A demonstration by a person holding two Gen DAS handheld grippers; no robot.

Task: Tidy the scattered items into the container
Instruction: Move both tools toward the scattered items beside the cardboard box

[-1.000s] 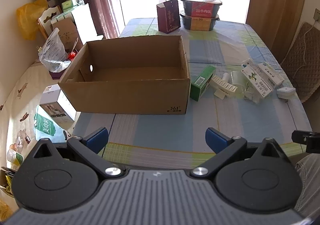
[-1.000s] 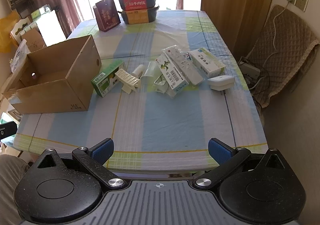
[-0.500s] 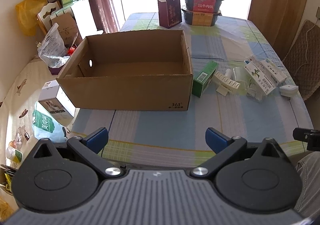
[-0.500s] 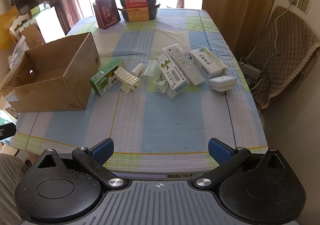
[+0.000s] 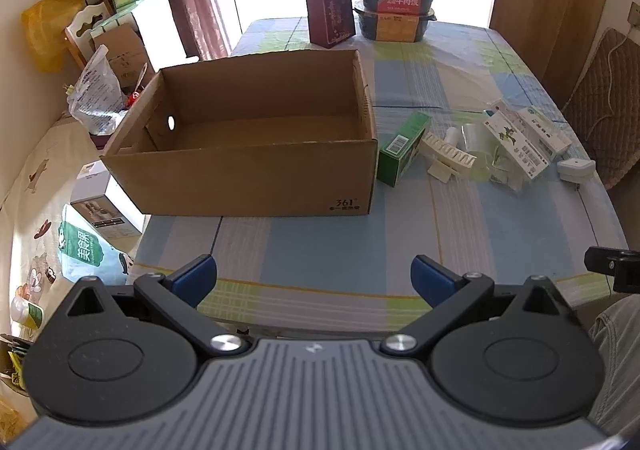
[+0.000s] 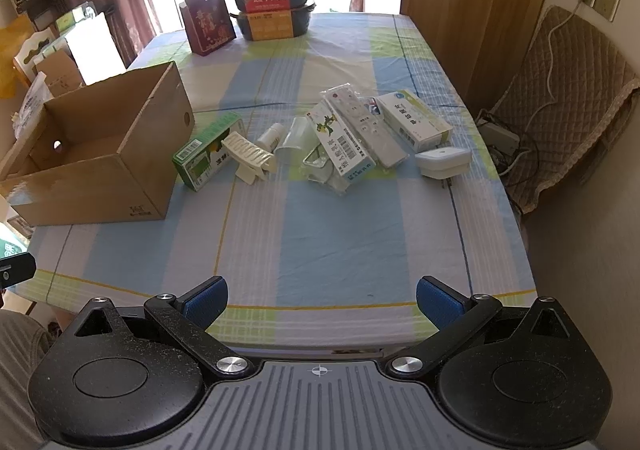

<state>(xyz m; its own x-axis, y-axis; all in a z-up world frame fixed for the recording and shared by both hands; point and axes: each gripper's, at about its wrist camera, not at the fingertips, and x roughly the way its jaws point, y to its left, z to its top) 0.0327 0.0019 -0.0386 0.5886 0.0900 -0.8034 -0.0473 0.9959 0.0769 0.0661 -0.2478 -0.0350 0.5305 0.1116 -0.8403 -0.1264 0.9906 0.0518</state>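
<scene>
An open, empty cardboard box (image 5: 256,177) (image 6: 96,177) stands on the left half of the checked tablecloth. To its right lies a scatter of items: a green carton (image 6: 208,155) (image 5: 402,147), a cream hair clip (image 6: 250,153), a small white bottle (image 6: 270,135), a clear cup (image 6: 296,137), a white-and-green medicine box (image 6: 342,143), a white remote (image 6: 366,125), a white box (image 6: 414,119) and a white plug adapter (image 6: 442,161). My left gripper (image 5: 314,276) is open above the near table edge, in front of the box. My right gripper (image 6: 322,298) is open too, empty, well short of the items.
At the far end of the table stand a dark red gift box (image 6: 208,23) and two stacked black food bowls (image 6: 270,7). Bags and boxes crowd the floor left of the table (image 5: 96,193). A padded chair (image 6: 568,97) with a cable sits to the right.
Both grippers have risen and drawn back slightly, so the box and items sit a little lower and farther in view. Nothing on the table has moved; both jaws stay open.
</scene>
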